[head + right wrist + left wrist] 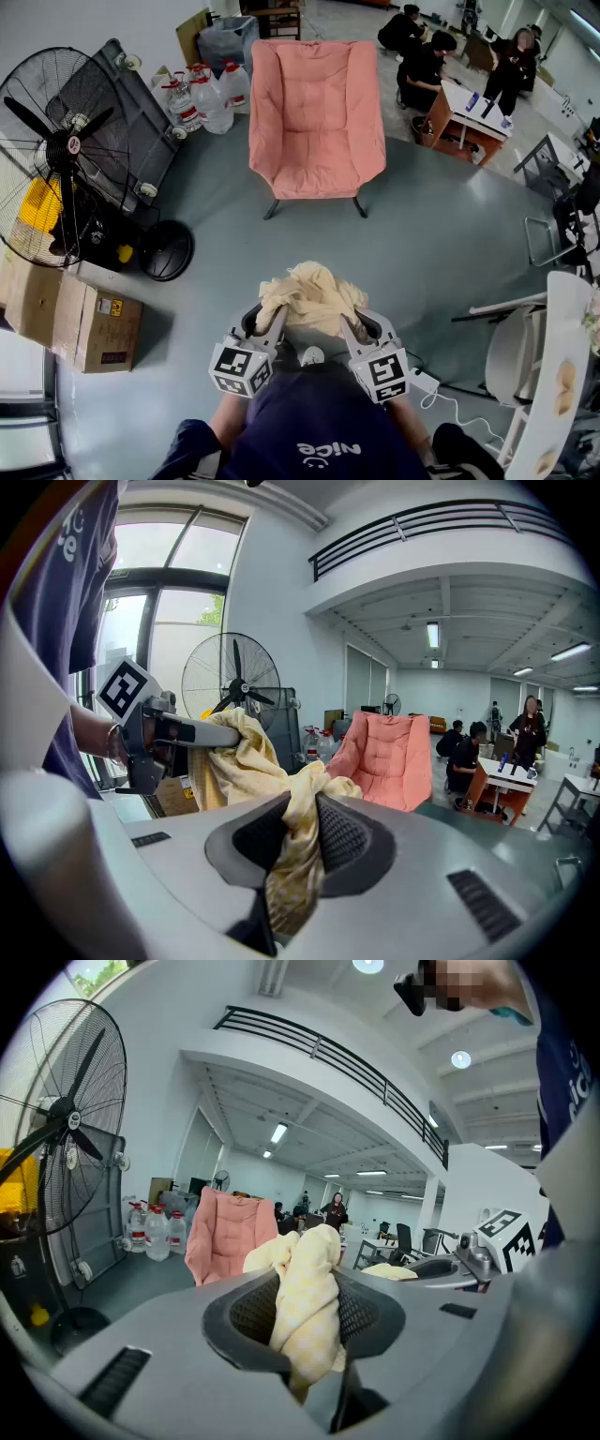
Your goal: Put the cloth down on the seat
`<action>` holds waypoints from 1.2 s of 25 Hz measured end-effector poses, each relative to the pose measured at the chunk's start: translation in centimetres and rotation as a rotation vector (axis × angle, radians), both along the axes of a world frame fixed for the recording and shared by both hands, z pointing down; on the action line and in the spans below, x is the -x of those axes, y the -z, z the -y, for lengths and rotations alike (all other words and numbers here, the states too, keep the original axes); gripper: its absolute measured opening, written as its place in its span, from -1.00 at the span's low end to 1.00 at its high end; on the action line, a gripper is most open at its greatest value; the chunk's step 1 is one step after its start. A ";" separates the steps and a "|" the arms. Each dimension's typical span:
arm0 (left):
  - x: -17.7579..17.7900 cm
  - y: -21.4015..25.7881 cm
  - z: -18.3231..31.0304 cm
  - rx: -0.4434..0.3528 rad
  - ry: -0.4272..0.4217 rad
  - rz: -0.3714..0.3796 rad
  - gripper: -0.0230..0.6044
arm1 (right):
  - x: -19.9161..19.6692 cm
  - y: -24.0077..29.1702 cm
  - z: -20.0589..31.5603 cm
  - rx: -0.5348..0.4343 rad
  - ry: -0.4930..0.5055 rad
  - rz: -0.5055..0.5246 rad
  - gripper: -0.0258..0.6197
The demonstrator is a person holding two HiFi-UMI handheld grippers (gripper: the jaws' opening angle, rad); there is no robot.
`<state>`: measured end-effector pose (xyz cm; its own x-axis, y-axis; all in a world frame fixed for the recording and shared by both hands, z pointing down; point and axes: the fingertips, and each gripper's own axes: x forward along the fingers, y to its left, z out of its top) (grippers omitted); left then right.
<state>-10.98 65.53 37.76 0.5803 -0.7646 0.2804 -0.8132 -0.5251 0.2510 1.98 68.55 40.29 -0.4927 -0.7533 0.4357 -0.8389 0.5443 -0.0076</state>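
**Cloth held in both claws, well apart from the seat**

The person stands on the grey floor and holds one claw in each hand, both low in the head view and near the body. The pale yellow cloth hangs bunched between them, up in the air.

The left claw is pinching one part of the cloth. In the left gripper view a thick fold of it fills the gap between the jaws, and they press on it from both sides. The right claw is pinching another part in the same way. In the right gripper view the fabric runs out of its jaws and goes across to the left claw. The two claws are near each other, side by side.

The pink chair stands in front of the person, well apart from the cloth. Its seat has nothing on it.

At the left of the chair stand some water bottles. A large black fan is further left, with cardboard boxes below it. At the upper right, people sit near a tabletop.
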 end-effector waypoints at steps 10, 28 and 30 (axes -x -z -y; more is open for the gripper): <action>0.3 0.1 2.8 0.007 -0.012 -0.043 -0.50 | -0.2 0.6 3.4 -0.025 -0.076 -0.014 -0.61; 7.4 -0.2 16.1 -0.003 -0.133 -0.093 -0.50 | 7.2 0.7 15.1 -0.048 -0.253 0.051 -0.61; 8.1 -0.6 17.1 0.008 -0.125 -0.086 -0.50 | 8.0 0.2 15.9 -0.027 -0.249 0.058 -0.61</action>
<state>-19.04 48.46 38.41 0.6933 -0.6825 0.2313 -0.7165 -0.6188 0.3221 -5.98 52.70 40.07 -0.3147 -0.8655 0.3897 -0.9455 0.3221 -0.0480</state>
